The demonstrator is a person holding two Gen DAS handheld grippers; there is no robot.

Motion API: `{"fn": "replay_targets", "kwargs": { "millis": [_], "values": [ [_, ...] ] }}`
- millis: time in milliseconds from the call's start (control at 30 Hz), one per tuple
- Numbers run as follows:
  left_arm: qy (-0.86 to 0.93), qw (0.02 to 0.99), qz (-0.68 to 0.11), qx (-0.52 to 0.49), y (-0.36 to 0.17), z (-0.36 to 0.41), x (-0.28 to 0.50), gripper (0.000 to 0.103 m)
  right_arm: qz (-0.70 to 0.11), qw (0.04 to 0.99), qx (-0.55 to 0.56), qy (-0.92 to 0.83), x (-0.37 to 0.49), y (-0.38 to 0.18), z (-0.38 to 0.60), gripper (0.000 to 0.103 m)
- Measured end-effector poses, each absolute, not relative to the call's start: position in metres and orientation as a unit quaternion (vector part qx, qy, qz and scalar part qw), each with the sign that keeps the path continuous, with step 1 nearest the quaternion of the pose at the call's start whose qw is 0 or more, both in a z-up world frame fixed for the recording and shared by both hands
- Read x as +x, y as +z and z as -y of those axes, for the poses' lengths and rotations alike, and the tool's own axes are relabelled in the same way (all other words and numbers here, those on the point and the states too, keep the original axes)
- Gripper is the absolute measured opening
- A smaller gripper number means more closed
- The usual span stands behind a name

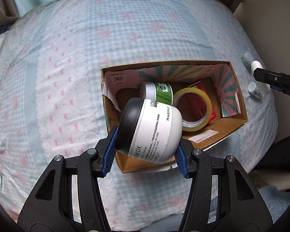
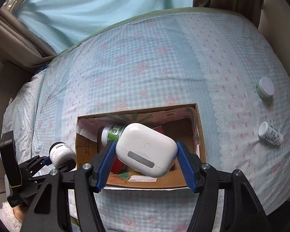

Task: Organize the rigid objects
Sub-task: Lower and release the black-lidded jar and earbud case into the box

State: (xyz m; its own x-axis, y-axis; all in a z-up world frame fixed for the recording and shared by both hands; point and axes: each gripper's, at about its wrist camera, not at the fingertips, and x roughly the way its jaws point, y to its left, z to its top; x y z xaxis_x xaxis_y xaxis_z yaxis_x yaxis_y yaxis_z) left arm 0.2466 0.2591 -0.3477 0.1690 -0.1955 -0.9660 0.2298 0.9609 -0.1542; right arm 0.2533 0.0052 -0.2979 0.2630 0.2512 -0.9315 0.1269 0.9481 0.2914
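My left gripper (image 1: 147, 145) is shut on a white hair-mask jar with a black lid (image 1: 150, 127), held tilted over the near left corner of an open cardboard box (image 1: 239, 94). Inside the box lie a green-labelled bottle (image 1: 160, 93), a yellow tape roll (image 1: 193, 110) and a red packet (image 1: 201, 89). My right gripper (image 2: 145, 154) is shut on a white earbud case (image 2: 147, 150), held above the same box (image 2: 200, 135). The left gripper with its jar (image 2: 60, 152) shows at the left of the right wrist view.
The box sits on a bed with a blue checked sheet (image 2: 145, 67). To the right of the box lie a small white bottle (image 2: 270, 133) and a round white-lidded jar (image 2: 265, 88). A curtain (image 2: 87, 5) hangs beyond the bed.
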Motion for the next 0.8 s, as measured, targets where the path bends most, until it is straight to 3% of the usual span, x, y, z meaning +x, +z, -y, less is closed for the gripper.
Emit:
{"fn": "replay_targets", "kwargs": {
  "millis": [367,733,767,800],
  "values": [
    [-0.15,0.728,-0.666,0.063,-0.397,-0.231,0.278,0.046,-0.665,0.719,0.201,-0.009,0.299,-0.382,0.01,0.059],
    [-0.145,0.704,-0.69,0.088,-0.419,-0.227,0.287,0.046,-0.684,0.697,0.213,-0.026,0.314,-0.41,0.009,0.059],
    [-0.149,0.707,-0.685,0.086,-0.416,-0.227,0.287,0.049,-0.683,0.696,0.219,-0.026,0.315,-0.412,0.01,0.059],
    [-0.153,0.71,-0.682,0.086,-0.413,-0.226,0.287,0.062,-0.68,0.697,0.226,-0.023,0.315,-0.412,0.01,0.059]
  ]
}}
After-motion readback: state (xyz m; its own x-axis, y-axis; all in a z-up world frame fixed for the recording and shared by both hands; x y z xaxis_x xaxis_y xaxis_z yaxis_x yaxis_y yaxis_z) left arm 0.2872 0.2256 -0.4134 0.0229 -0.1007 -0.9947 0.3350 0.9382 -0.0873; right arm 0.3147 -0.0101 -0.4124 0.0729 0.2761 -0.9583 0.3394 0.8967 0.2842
